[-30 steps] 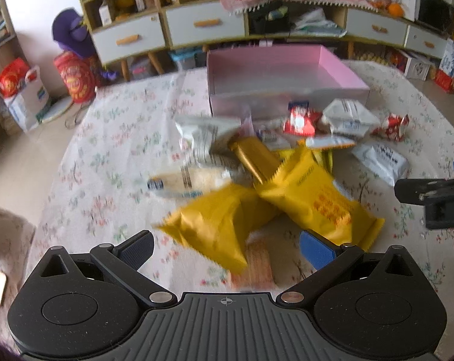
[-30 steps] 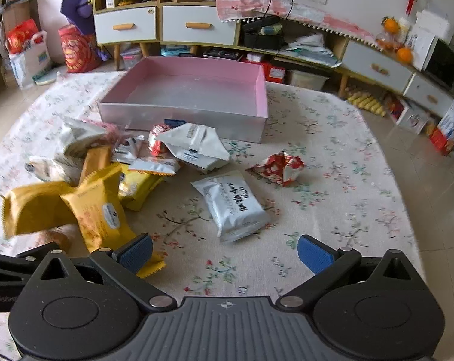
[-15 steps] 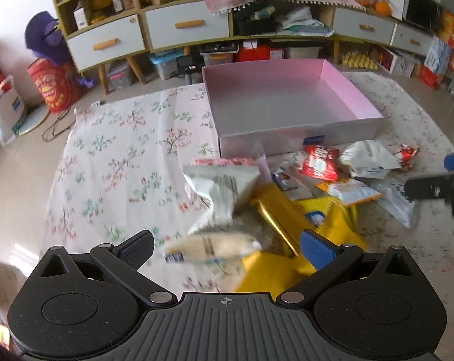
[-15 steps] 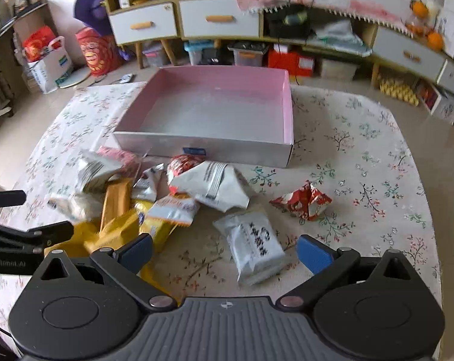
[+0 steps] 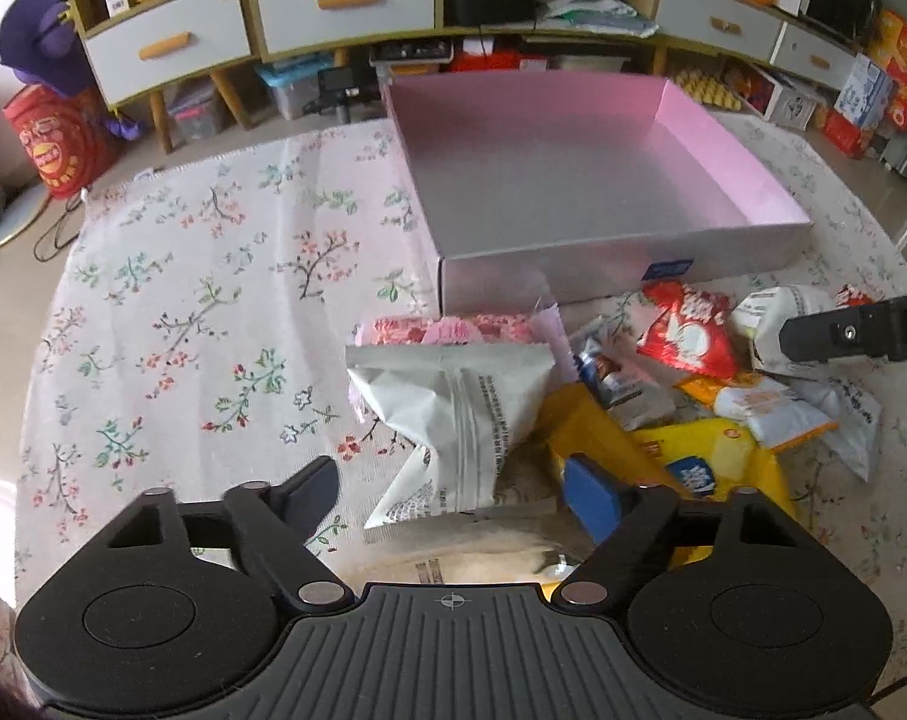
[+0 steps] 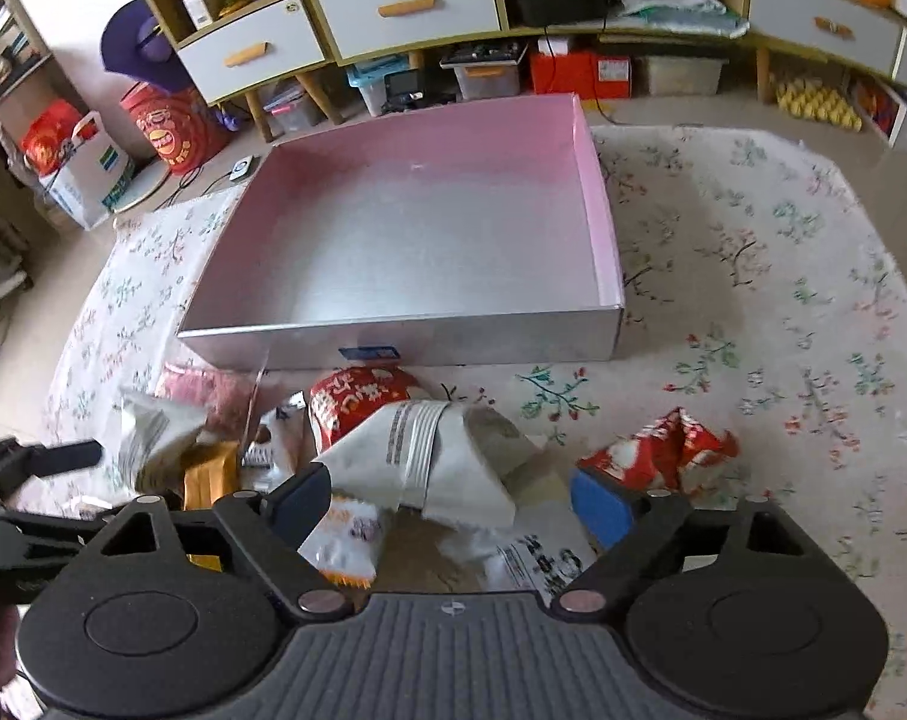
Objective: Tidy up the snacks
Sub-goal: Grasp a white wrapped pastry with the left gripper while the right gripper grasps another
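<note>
An empty pink box [image 5: 573,144] with silver walls [image 6: 453,342] stands on the floral cloth. Snack packets lie piled in front of it. My left gripper [image 5: 453,492] is open, its jaws on either side of a white packet [image 5: 459,414] with a pink packet [image 5: 447,330] behind it. My right gripper [image 6: 453,492] is open, its jaws on either side of another white packet [image 6: 429,450]. Red packets [image 6: 357,402] [image 6: 663,450] and yellow packets [image 5: 711,474] lie around.
The floral cloth [image 5: 183,312] covers the table. Shelves and drawers [image 5: 345,0] stand behind, with bags [image 6: 165,126] on the floor. The right gripper's finger [image 5: 855,336] shows at the right edge of the left wrist view.
Both grippers have moved forward toward the box and lower over the snack pile. Each now has a white packet between its open jaws.
</note>
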A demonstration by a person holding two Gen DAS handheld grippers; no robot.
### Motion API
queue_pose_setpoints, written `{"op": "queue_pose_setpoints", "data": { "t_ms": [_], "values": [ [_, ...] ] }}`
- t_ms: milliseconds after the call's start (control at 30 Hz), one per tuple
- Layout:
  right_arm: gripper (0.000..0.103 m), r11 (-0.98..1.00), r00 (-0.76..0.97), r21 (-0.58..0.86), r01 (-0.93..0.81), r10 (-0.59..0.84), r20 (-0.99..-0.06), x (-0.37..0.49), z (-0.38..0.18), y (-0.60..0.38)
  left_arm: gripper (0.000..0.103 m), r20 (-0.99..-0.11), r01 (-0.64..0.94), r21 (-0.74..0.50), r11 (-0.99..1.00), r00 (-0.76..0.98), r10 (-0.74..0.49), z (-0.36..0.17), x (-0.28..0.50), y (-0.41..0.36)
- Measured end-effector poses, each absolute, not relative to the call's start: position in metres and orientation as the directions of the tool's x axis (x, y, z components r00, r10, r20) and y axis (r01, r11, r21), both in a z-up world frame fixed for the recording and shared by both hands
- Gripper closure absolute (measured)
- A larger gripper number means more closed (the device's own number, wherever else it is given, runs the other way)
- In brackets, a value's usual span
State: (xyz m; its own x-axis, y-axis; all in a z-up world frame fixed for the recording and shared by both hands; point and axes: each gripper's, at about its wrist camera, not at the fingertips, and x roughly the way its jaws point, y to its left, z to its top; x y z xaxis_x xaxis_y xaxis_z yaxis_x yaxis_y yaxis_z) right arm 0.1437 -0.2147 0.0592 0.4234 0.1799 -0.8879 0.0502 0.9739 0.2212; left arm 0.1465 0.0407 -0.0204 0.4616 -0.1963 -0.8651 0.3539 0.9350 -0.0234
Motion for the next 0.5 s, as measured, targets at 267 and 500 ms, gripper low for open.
{"op": "queue_pose_setpoints", "data": {
  "t_ms": [267,500],
  "values": [
    [0.048,0.959,0.398,0.276,0.07,0.227,-0.889,0.152,0.043,-0.219,0.047,-0.861,0.341,-0.078,0.937,0.451,-0.236,-0.027,0.154,0.046],
    [0.048,0.932,0.385,0.348,0.098,0.287,-0.877,0.152,0.037,-0.227,0.055,-0.847,0.315,-0.107,0.943,0.468,-0.252,-0.031,0.159,0.048]
  ]
}}
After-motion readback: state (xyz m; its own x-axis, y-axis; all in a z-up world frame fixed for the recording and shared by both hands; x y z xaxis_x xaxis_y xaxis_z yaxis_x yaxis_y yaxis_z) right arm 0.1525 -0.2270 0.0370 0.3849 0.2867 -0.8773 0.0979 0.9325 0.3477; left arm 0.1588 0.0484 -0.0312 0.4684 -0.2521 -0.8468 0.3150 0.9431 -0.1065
